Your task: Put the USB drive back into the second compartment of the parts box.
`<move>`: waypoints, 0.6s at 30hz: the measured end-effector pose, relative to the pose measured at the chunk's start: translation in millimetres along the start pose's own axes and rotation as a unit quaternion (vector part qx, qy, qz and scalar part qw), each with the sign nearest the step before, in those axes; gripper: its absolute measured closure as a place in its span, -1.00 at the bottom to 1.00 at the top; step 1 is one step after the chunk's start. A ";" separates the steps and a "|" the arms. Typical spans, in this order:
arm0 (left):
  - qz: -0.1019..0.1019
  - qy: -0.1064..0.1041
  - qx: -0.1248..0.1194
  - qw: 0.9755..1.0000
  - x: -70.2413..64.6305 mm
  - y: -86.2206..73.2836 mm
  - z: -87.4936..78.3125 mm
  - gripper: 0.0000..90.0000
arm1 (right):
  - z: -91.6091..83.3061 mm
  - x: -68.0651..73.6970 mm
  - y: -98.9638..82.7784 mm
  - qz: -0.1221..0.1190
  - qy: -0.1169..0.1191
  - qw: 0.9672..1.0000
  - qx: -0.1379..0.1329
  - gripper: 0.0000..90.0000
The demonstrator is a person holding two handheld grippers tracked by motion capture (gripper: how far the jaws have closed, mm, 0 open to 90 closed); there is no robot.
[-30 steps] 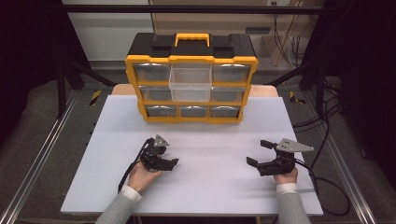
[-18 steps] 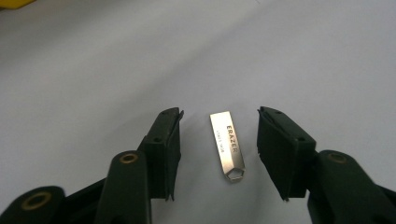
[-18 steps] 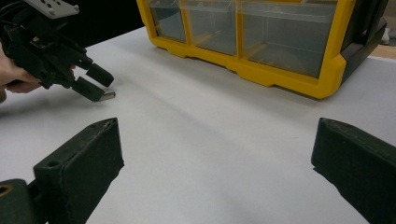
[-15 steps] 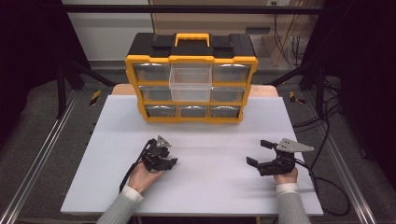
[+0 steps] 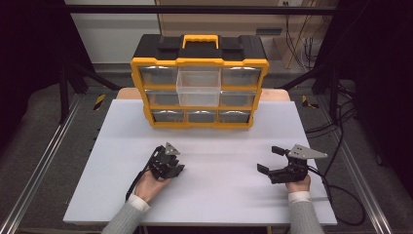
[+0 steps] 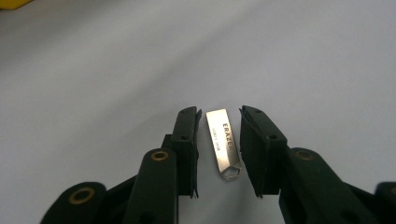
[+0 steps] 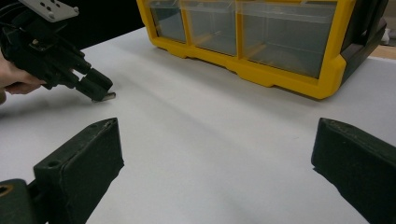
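**Metal stick between the left jaws, not yet pinched**

The silver USB stick [image 6: 223,143] lies flat on the white table [image 5: 219,195], lengthwise between the two black jaws of the left gripper [image 6: 218,154]. The jaws have just been closing around it; a thin gap shows on each side, so the pads do not press it. The right gripper [image 5: 269,160] rests well apart on the table, its jaws spread wide with nothing between them.

At the far edge stands the yellow organizer [image 5: 199,83]. Its clear middle drawer [image 5: 198,87] is pulled out and looks empty; what the other drawers contain cannot be told.
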State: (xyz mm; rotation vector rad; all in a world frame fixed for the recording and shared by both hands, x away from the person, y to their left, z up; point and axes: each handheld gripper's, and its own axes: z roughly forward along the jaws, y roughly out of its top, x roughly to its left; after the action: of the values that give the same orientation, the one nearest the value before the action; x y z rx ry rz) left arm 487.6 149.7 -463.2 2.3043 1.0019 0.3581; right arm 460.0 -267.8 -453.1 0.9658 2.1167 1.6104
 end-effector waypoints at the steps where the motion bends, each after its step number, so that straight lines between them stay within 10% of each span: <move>1: 0.000 -0.002 0.001 1.000 -0.3 0.0 0.1 0.51 | 0.0 0.0 0.0 0.000 0.000 1.000 0.000 -0.95; 18: 0.001 0.000 0.007 1.000 -2.5 0.1 1.9 0.70 | -0.5 0.0 0.2 0.002 0.001 1.000 0.000 -0.95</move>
State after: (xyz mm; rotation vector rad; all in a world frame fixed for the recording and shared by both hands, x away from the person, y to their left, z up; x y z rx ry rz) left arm 486.8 147.1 -464.7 2.3169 1.0061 0.3538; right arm 459.7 -268.1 -452.8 0.9688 2.1171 1.6135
